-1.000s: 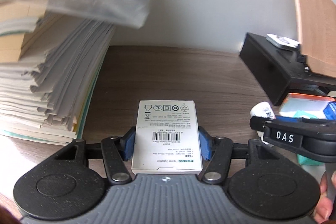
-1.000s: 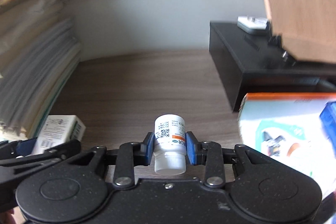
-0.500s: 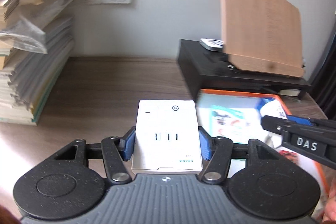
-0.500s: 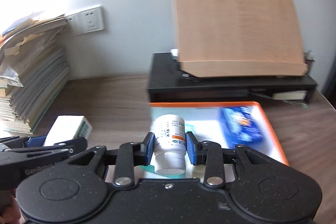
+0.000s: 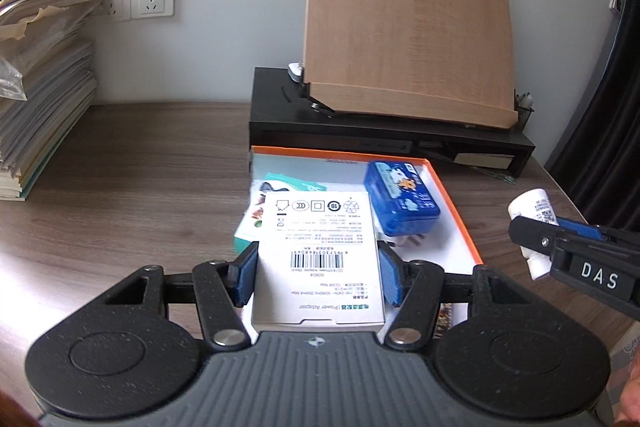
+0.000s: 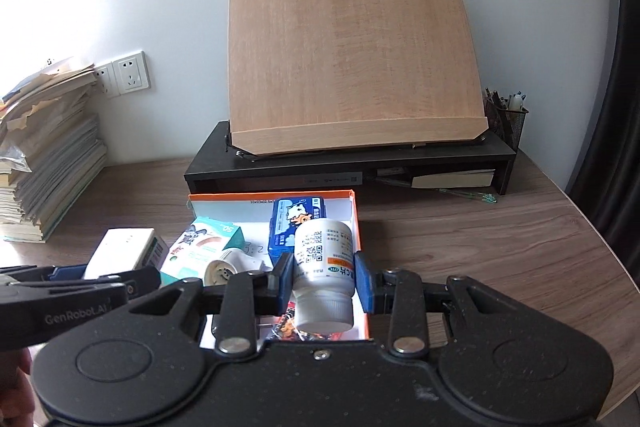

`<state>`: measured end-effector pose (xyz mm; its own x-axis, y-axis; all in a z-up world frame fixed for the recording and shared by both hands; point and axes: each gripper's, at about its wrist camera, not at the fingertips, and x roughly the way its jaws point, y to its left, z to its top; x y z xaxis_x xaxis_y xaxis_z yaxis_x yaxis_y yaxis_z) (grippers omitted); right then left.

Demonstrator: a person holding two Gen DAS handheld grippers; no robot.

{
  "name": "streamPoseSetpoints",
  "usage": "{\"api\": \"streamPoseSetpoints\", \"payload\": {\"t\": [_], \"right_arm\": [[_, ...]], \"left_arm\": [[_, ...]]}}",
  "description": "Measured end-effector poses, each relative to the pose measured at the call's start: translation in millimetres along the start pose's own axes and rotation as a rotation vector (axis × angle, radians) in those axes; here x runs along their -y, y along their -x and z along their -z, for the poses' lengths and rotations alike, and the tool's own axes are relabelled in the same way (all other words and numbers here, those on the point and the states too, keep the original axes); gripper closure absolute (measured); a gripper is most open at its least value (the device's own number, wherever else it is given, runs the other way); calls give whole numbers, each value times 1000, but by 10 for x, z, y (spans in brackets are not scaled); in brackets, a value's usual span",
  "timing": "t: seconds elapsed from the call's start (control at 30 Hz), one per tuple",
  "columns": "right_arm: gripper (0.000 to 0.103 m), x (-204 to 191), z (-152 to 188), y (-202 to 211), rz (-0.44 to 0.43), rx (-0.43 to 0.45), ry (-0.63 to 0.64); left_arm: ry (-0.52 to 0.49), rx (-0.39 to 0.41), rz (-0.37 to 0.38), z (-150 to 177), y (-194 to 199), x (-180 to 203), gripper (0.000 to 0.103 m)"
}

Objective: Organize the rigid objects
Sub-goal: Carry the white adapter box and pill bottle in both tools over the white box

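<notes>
Your left gripper [image 5: 318,277] pinches the white adapter box [image 5: 318,259] over the near left part of the orange-rimmed tray [image 6: 357,227]. Your right gripper [image 6: 323,277] clamps the white pill bottle [image 6: 324,275], cap toward you, above the tray's right side.

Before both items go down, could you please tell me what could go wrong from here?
The orange-rimmed box is already crowded; the white carton in the left gripper may land tilted on the teal box. The white bottle in the right gripper may roll or bump the blue tin.
</notes>
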<state>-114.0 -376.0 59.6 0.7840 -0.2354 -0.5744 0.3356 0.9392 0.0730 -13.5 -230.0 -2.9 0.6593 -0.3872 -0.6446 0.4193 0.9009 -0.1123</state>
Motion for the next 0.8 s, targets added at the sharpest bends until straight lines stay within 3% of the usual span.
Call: {"api": "streamPoseSetpoints", "payload": {"t": [0.33, 0.8], "right_arm": [[63, 94, -8, -37, -49, -2, 20], [63, 2, -12, -188, -34, -22, 14]], "left_arm": [[2, -35, -39, 21, -34, 130, 43], [-23, -72, -28, 35, -120, 63, 43]]}}
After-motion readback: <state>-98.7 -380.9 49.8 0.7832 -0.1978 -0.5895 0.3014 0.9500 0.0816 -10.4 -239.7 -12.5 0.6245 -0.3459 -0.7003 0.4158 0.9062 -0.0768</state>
